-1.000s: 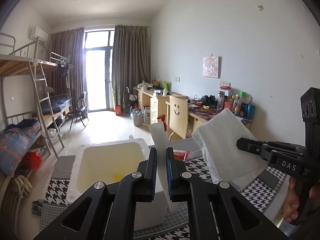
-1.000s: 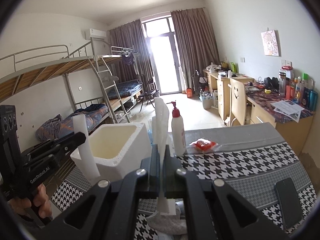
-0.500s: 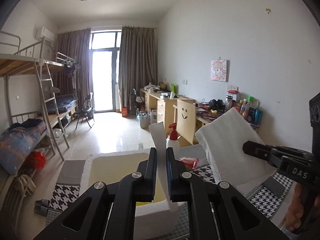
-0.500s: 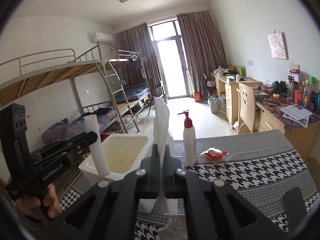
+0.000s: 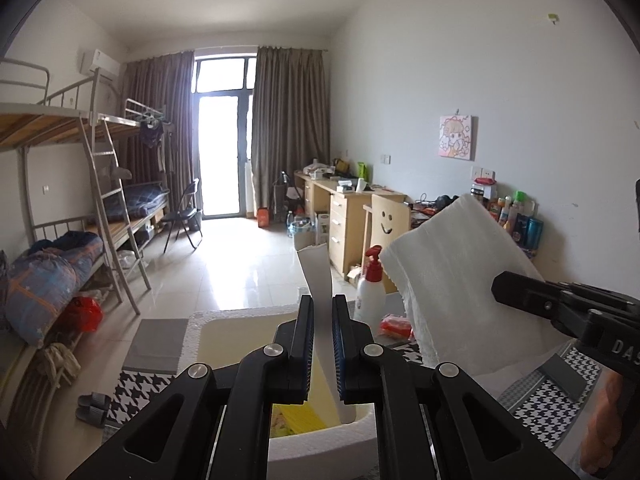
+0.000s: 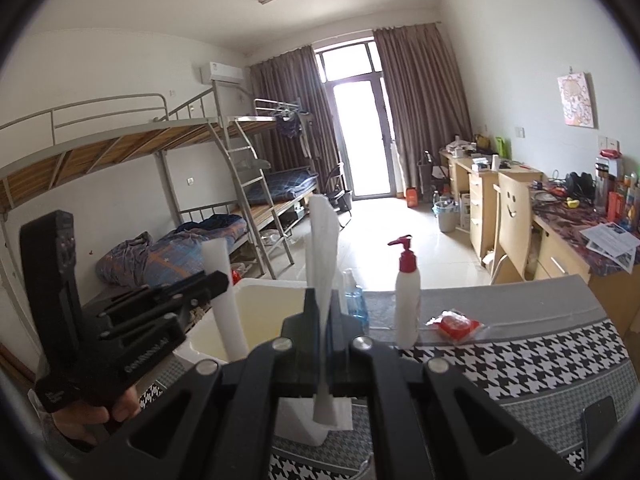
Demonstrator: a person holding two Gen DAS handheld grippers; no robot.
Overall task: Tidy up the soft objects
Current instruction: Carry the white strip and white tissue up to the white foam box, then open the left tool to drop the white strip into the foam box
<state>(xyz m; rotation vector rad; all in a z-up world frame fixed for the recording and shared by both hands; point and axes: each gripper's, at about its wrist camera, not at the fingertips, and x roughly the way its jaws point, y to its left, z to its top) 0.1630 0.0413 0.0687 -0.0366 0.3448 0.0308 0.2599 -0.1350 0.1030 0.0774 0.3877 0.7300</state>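
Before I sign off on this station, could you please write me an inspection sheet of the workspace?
Surface: houndstooth tablecloth.
Job's things: white foam sheet, held up by both tongs; open foam box beneath.
Clutter: pump bottle, red packet, dark phone.
Grippers: left tongs and right tongs shut on the sheet.
Cables: nothing seen.
Surroundings: bunk beds, cluttered desks.

foam box (image 6: pixel 256 312) left of pump bottle (image 6: pixel 408 296), packet (image 6: pixel 456 325) right, on table (image 6: pixel 552 364)
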